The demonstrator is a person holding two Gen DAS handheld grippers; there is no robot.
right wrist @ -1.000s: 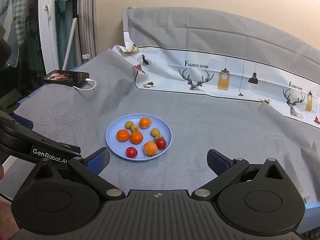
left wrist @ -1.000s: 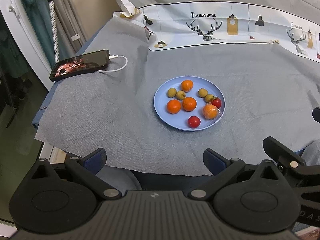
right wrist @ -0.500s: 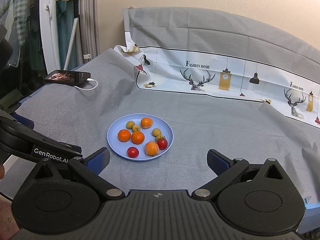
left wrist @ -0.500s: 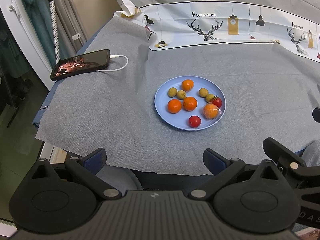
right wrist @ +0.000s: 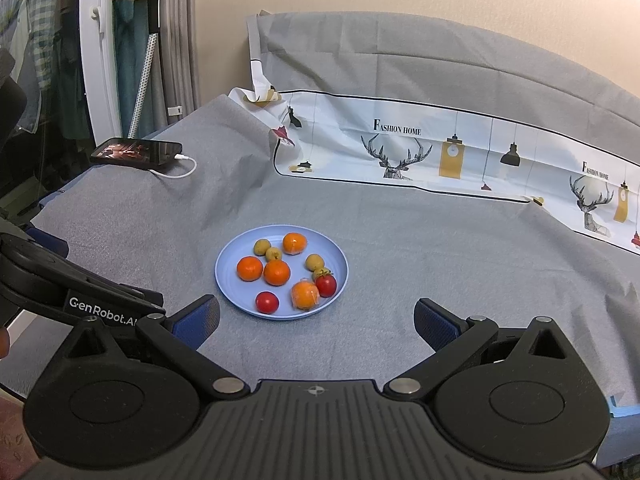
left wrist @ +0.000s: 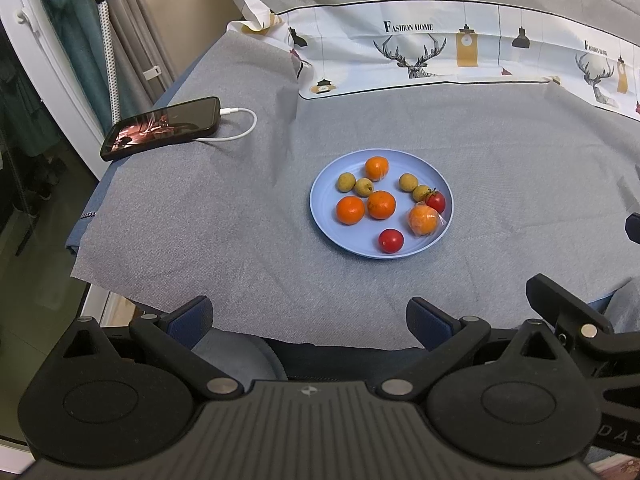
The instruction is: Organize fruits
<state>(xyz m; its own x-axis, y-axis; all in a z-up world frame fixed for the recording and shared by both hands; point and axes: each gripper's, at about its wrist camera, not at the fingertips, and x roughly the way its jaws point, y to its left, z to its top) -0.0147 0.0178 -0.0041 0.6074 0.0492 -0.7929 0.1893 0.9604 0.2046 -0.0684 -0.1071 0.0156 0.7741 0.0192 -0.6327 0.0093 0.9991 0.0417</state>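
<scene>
Ten small fruits sit together on the blue plate (left wrist: pixel 320 216), ahead of both tongs and well clear of them: four oranges, four yellow-green fruits and two red tomatoes. One orange (left wrist: pixel 423 219) looks wrapped in clear film and lies touching a tomato (left wrist: pixel 436 201) and close to a yellow-green fruit (left wrist: pixel 421 192); the other tomato (left wrist: pixel 391 240) lies apart, nearest the tongs. Two oranges (left wrist: pixel 365 207) sit side by side in the middle, touching.

All of it being on the plate fits a tidy-up that is done, or a mixed heap waiting to be sorted by kind; these views do not settle which.

Both tools hang back at the near edge of the grey cloth (left wrist: pixel 200 220). The left gripper (left wrist: pixel 310 318) stands wide and empty, and so does the right gripper (right wrist: pixel 318 320), which the plate (right wrist: pixel 224 280) faces slightly to the left of its centre line.

If any fruit is to be lifted, I judge the lone tomato the easiest, with room on both sides for the fingers. Round, smooth skins will likely roll, so close gently across the widest part. The film-wrapped orange may slip, and its neighbours crowd it.

Far off to the left lie a phone (left wrist: pixel 160 128) and its white cable (left wrist: pixel 240 126), out of the way.
</scene>
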